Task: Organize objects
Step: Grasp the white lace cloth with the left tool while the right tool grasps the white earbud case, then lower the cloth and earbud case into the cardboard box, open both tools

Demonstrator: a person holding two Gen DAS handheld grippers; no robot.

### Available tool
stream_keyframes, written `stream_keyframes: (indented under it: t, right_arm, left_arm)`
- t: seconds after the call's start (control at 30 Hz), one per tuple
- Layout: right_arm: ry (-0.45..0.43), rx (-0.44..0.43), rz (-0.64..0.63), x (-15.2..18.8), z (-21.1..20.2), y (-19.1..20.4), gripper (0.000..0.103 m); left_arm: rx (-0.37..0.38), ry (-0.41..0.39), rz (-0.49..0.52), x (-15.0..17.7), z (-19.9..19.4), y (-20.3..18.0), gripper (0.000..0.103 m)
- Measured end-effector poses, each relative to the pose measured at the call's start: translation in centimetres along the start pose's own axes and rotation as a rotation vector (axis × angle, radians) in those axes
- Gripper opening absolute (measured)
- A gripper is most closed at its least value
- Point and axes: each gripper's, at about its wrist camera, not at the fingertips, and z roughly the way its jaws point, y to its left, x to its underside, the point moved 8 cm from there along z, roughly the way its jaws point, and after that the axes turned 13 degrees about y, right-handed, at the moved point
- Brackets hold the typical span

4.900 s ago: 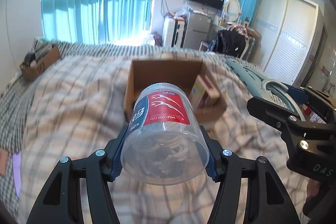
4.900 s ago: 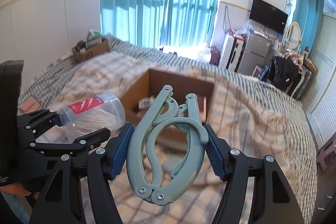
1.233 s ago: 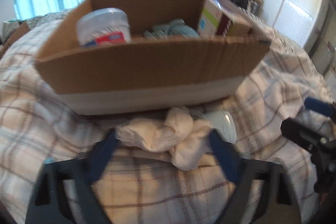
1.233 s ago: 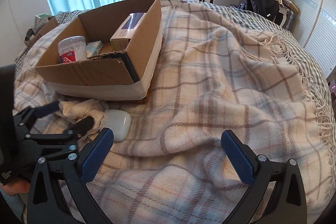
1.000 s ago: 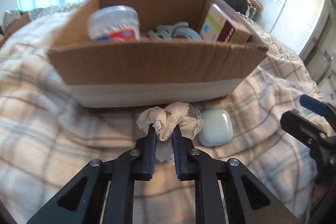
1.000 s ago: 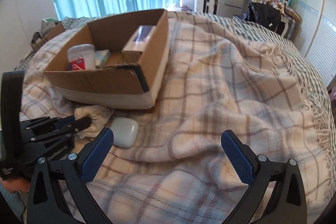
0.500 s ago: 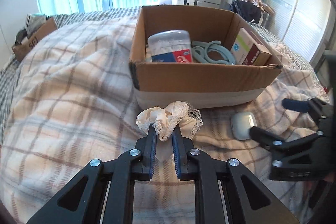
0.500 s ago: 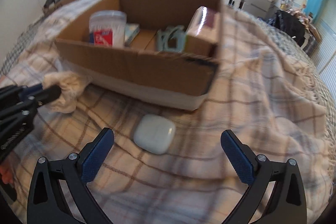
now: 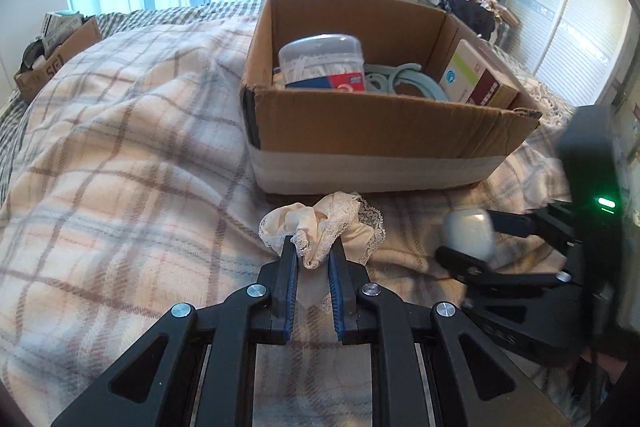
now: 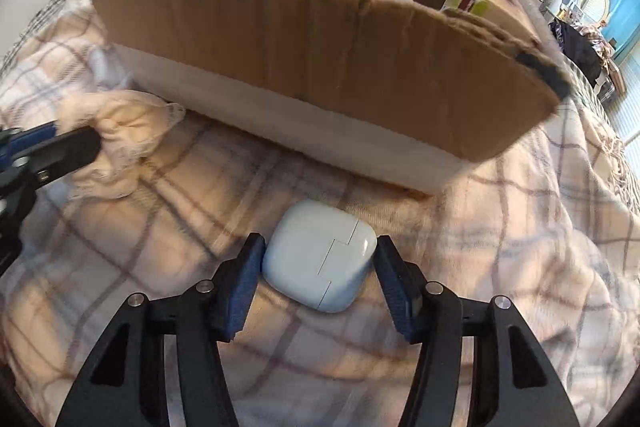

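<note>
My left gripper is shut on a cream lace cloth, held just above the plaid blanket in front of the cardboard box. The cloth also shows in the right wrist view. My right gripper has its pads on both sides of a white earbud case lying on the blanket; the case also shows in the left wrist view. The box holds a clear cotton-swab jar, a teal folding hanger and a carton.
The plaid blanket covers the bed. A smaller cardboard box sits at the far left edge. The big box's front wall stands right beyond the earbud case. Curtains, a fridge and a wardrobe are behind.
My right gripper has moved down to the earbud case and closed from wide open onto its sides. My left gripper has kept hold of the cloth and drawn back from the box.
</note>
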Motion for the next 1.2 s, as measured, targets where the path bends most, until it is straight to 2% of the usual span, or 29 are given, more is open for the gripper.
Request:
stream_keyframes:
  t: [0.3,0.43,0.57,0.8,0.93,1.07,1.2]
  right_arm:
    - [-0.105,-0.042,-0.006,3.6,-5.5,1.5,0.056]
    - [-0.16,-0.045,-0.021,4.5,-8.6,1.9,0.056]
    - [-0.22,-0.053,-0.027,3.9,-11.9,1.2,0.056]
    - [-0.351,-0.034,-0.018,2.2,-18.4,-0.5,0.056]
    - [-0.417,-0.017,-0.006,-0.2,-21.6,-2.1,0.056]
    - [-0.458,-0.011,0.011,-3.4,-23.4,-3.6,0.056]
    - [-0.469,-0.007,0.026,-6.6,-23.5,-5.0,0.056]
  left_arm:
    - [0.034,0.0,-0.012,1.4,-1.7,-0.9,0.014]
    - [0.033,-0.031,-0.01,1.7,-4.1,-1.1,0.014]
    - [0.031,-0.084,-0.002,0.9,-7.1,-1.5,0.014]
    - [0.04,-0.196,0.033,-3.4,-12.4,-2.7,0.014]
    - [0.028,-0.255,0.058,-6.7,-14.4,-3.1,0.014]
    - [0.017,-0.291,0.074,-10.3,-15.1,-3.4,0.014]
    - [0.021,-0.303,0.073,-13.6,-14.3,-3.2,0.014]
